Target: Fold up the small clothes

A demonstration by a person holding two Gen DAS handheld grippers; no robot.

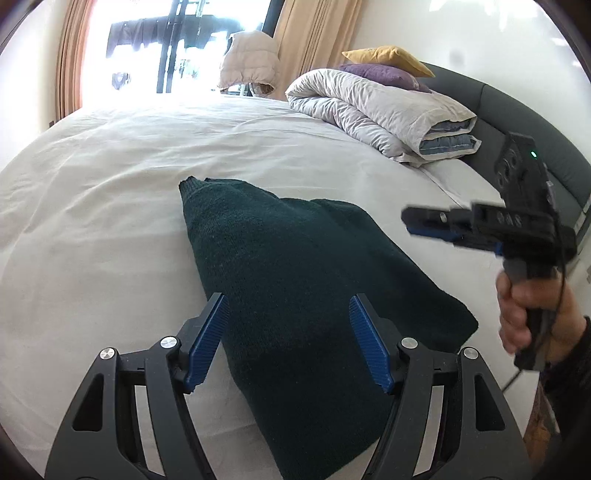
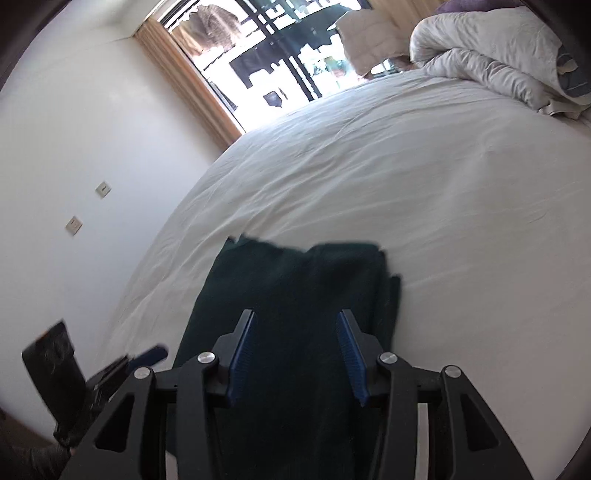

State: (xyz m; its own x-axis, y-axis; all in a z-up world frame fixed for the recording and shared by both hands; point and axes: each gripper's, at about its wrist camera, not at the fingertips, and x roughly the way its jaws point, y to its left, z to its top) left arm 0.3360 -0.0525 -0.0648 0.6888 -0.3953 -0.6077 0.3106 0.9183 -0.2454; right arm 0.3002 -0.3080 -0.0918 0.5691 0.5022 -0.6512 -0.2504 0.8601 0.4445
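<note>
A dark green knit garment (image 1: 295, 280) lies folded into a long strip on the white bed sheet (image 1: 110, 184). My left gripper (image 1: 288, 306) is open and empty, its blue pads hovering over the near part of the garment. My right gripper (image 2: 295, 325) is open and empty above the same garment (image 2: 295, 280). The right gripper also shows from the side in the left wrist view (image 1: 417, 221), held in a hand, to the right of the garment. The left gripper shows at the lower left of the right wrist view (image 2: 151, 354), blurred.
A rolled grey duvet (image 1: 376, 110) with purple and yellow pillows (image 1: 388, 61) lies at the head of the bed by a dark headboard (image 1: 517, 118). A bright window with beige curtains (image 1: 314, 33) is beyond. A white wall (image 2: 74, 147) runs along the bed's left.
</note>
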